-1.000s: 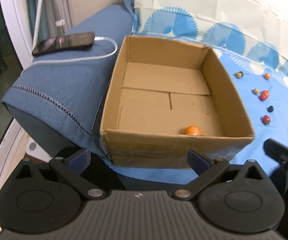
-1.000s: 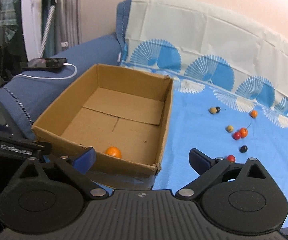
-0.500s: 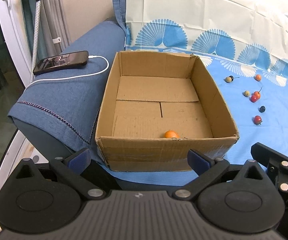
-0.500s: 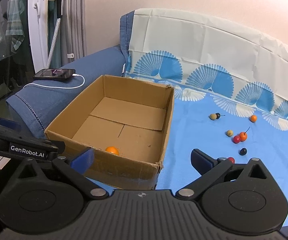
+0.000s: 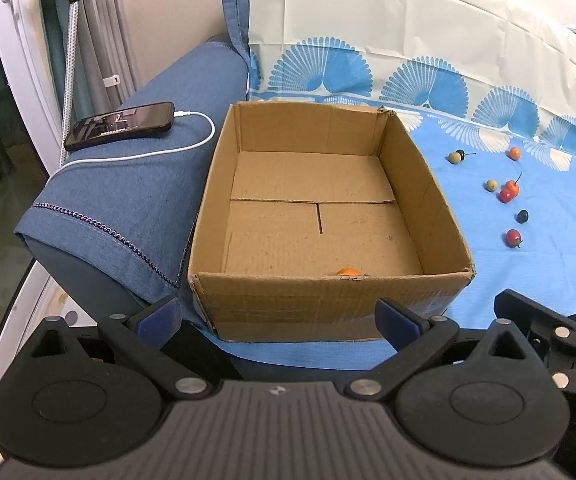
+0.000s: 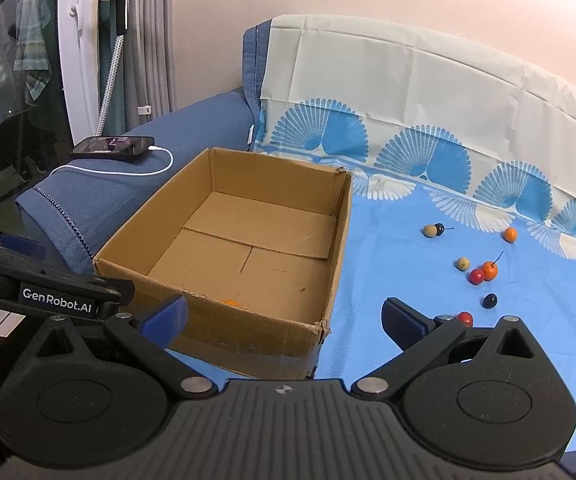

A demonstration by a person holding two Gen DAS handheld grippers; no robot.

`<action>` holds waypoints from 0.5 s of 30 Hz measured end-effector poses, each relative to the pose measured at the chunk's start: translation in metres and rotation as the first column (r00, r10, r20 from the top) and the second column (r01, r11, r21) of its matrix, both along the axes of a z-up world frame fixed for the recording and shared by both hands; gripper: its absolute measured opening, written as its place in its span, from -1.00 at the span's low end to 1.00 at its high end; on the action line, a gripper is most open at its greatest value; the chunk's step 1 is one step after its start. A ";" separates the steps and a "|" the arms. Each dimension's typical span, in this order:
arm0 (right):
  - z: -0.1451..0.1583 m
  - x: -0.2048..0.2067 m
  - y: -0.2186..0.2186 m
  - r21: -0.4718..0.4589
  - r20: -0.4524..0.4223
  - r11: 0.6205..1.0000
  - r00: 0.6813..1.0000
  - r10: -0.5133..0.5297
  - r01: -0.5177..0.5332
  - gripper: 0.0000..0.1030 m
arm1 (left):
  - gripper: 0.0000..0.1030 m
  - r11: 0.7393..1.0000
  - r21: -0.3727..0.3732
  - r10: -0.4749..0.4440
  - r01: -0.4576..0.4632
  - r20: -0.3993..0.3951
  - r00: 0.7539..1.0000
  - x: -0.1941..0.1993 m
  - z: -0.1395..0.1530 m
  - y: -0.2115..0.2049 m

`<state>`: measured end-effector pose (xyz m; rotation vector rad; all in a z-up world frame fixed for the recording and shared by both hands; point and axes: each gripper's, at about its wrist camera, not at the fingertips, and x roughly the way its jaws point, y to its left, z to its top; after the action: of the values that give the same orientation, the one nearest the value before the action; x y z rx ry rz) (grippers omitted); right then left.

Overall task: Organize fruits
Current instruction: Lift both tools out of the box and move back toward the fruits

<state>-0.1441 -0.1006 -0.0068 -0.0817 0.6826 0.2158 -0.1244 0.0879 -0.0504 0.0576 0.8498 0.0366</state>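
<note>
An open cardboard box (image 5: 329, 296) (image 6: 248, 324) stands on a blue patterned cloth (image 6: 407, 264). One small orange fruit (image 5: 347, 272) (image 6: 230, 302) lies inside against the near wall, mostly hidden by it. Several small fruits lie loose on the cloth to the right of the box: a red one (image 5: 513, 237) (image 6: 465, 317), a dark one (image 5: 522, 216) (image 6: 489, 300), a red and orange pair (image 5: 508, 192) (image 6: 483, 273). My left gripper (image 5: 278, 314) is open, in front of the box. My right gripper (image 6: 284, 314) is open and holds nothing, near the box's front right corner.
A black phone (image 5: 120, 125) (image 6: 112, 147) on a white charging cable (image 5: 160, 152) rests on the blue sofa arm (image 5: 128, 184) left of the box. A white door frame (image 5: 12, 64) and a hanging steamer hose (image 6: 112, 60) stand at the far left.
Both grippers have pulled back and risen from the box. The orange fruit now sits lower behind the near wall in both views. Both stay open.
</note>
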 end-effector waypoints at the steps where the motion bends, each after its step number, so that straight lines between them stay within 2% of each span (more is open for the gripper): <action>1: 0.000 0.000 0.000 0.000 -0.001 1.000 1.000 0.001 -0.001 0.98 | 1.00 1.000 -0.001 0.001 -0.001 -0.002 1.000 0.001 0.000 0.000; 15: -0.006 0.008 0.000 0.003 -0.024 1.000 1.000 0.000 0.000 0.98 | 1.00 1.000 -0.001 -0.004 0.004 -0.026 1.000 0.008 -0.005 0.000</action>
<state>-0.1363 -0.1009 -0.0133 -0.0764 0.7065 0.2180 -0.1161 0.0878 -0.0557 0.0588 0.8756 0.0312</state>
